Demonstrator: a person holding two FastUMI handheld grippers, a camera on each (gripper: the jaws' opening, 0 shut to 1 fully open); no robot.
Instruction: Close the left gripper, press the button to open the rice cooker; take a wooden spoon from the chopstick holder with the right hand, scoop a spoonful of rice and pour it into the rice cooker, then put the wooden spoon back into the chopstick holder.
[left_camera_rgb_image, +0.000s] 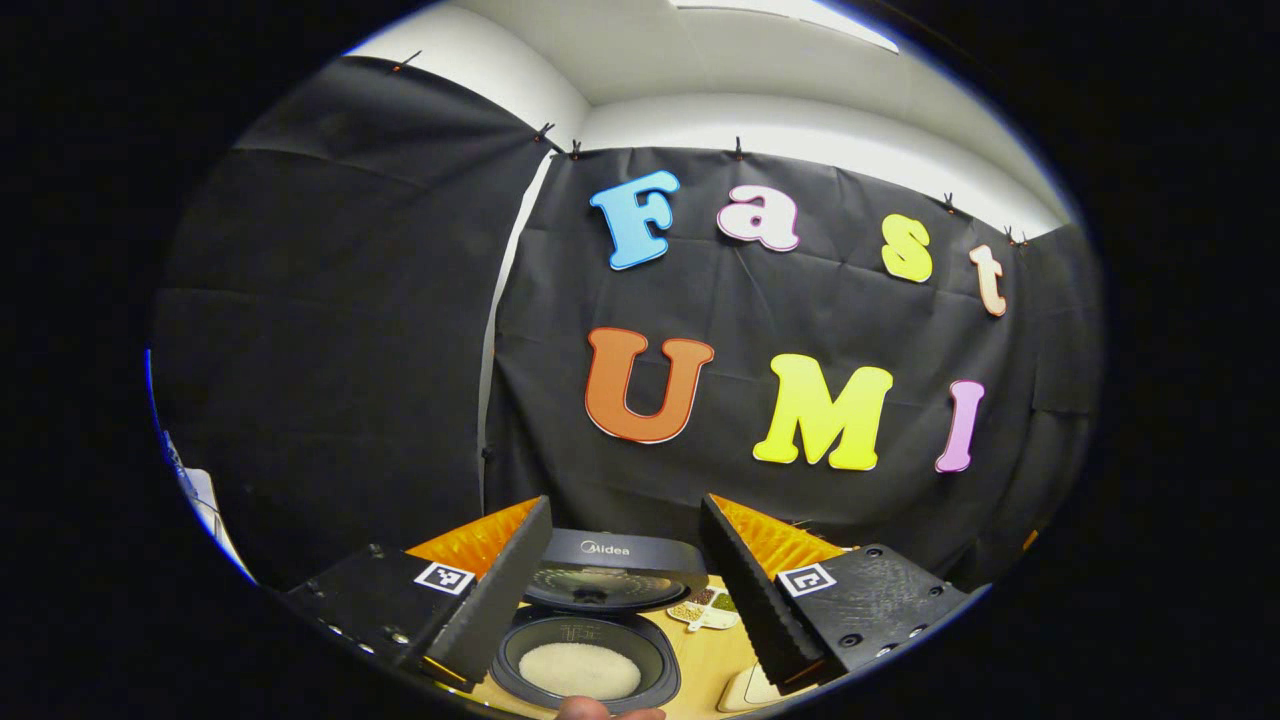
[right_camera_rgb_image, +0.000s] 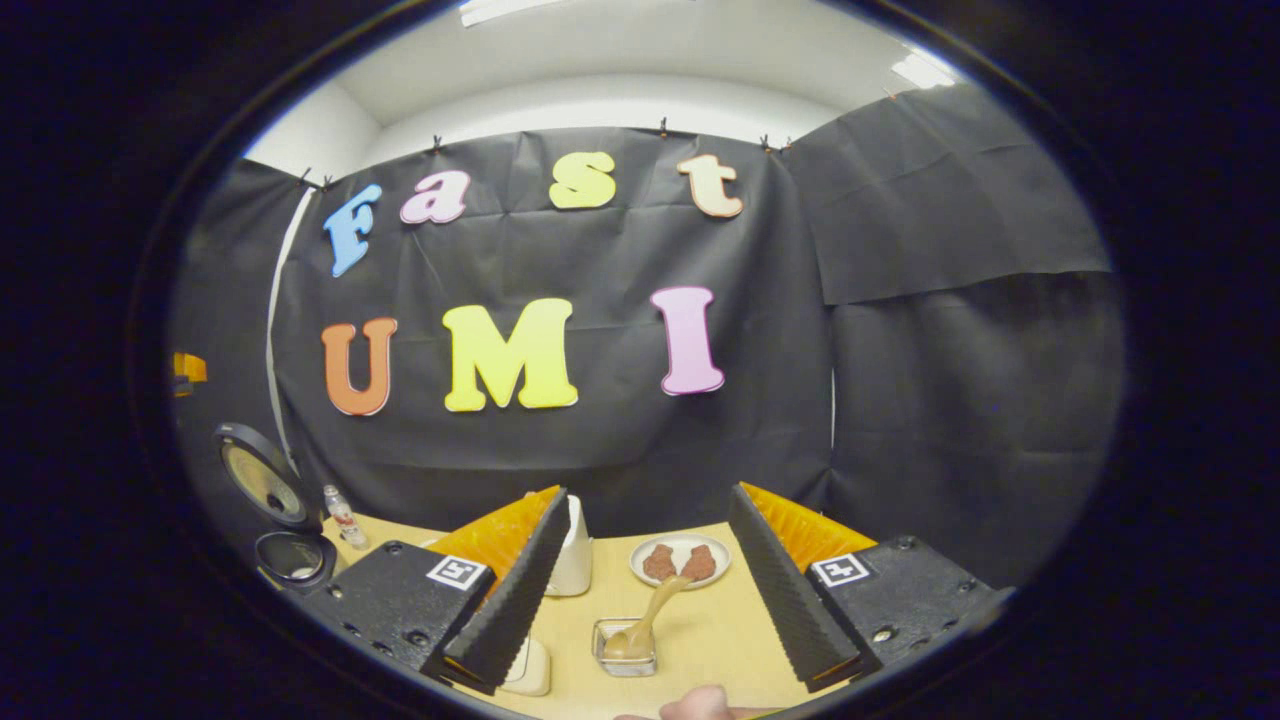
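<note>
So, biggest thing first: the wooden surface carries everything, and on it the rice cooker is already popped open, lid tipped up at the back. In the left gripper view its dark inner pot has a flat pale layer of rice at the bottom. From the right gripper view the same cooker sits far off to the left, lid standing up.

My read on progress: button step done, lid open. Whether the scoop has been poured yet I can't tell, since rice in the pot proves nothing either way.

Both pairs of tongs are spread wide with nothing between them. The left tongs hover above the open pot, the right tongs over the middle of the surface.

The wooden spoon isn't in a holder right now. It lies with its bowl down in a small clear square dish, handle leaning up and away toward a white plate holding two brownish lumps. It's light-coloured wood, short and rounded.

The white upright thing just behind the right tongs' left finger is possibly the chopstick holder, can't say for sure. If so, returning the spoon there is what's left.
</note>
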